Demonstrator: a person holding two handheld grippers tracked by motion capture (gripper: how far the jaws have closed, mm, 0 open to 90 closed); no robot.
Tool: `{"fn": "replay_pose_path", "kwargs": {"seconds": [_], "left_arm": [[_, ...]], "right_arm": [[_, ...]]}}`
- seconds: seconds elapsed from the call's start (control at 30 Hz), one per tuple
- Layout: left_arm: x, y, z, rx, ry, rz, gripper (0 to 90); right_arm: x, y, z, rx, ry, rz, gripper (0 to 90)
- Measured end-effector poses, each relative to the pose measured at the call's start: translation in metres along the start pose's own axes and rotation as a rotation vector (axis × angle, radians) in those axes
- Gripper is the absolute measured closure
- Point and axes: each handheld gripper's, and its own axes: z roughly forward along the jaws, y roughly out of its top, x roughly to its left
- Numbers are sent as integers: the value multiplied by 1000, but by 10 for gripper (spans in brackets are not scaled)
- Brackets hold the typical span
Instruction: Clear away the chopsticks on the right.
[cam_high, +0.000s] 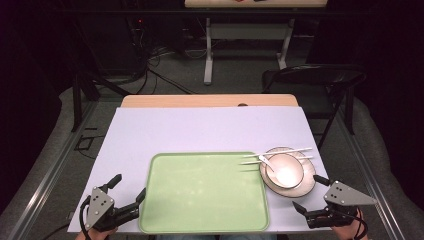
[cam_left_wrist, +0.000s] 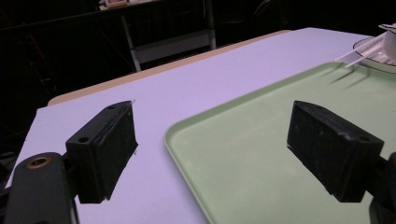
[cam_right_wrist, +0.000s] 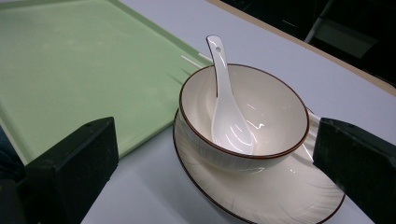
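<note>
No brand, label or writing can be read on anything here.

A pale green tray (cam_high: 204, 192) with a raised rim and rounded corners lies on the surface (cam_high: 200, 130), which is covered by a pale lilac sheet with a wooden edge showing at its far side. The tray is bare. Just beside its right edge sits a cream plate (cam_high: 305, 185) with a thin dark brown rim, and on the plate stands a cream bowl (cam_high: 285, 170) with the same brown rim line. A glossy white ceramic spoon (cam_right_wrist: 226, 112) rests inside the bowl, its scoop at the bottom and its handle leaning over the rim toward the tray; a small hole shows near the handle's end. A pair of white chopsticks (cam_high: 280, 154) lies across the far side of the plate, their tips reaching over the tray's corner.

The left hand-held gripper (cam_high: 131, 188) is released, its jaws wide apart, one over the sheet and one over the tray's near left corner. The right hand-held gripper (cam_high: 311, 192) is also released and empty, jaws spread on either side of the bowl and plate, near them but not touching.

A dark folding chair (cam_high: 320, 82) stands beyond the surface at the right.
</note>
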Motion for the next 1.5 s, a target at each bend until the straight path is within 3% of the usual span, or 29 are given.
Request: {"fn": "replay_pose_path", "kwargs": {"seconds": [0.3, 0.5, 0.67, 0.83, 1.03, 1.2, 1.47, 1.5], "left_arm": [[0, 0, 0, 9, -1, 6, 155], [0, 0, 0, 4, 5, 2, 154], [0, 0, 0, 6, 1, 5, 155], [0, 0, -1, 0, 7, 0, 155], [0, 0, 0, 5, 3, 10, 155], [0, 0, -1, 5, 3, 8, 155], [0, 0, 0, 9, -1, 10, 155], [0, 0, 0, 10, -2, 10, 155]], "right_arm": [[-1, 3, 2, 26, -3, -25, 0], [-10, 10, -2, 44, -13, -9, 0], [-21, 21, -3, 71, -10, -20, 0], [-32, 38, 2, 111, 13, -70, 0], [-55, 60, 11, 158, 25, -86, 0], [-77, 78, 28, 252, 34, -92, 0], [-100, 91, 56, 370, 70, -90, 0], [-108, 94, 66, 401, 60, -87, 0]]}}
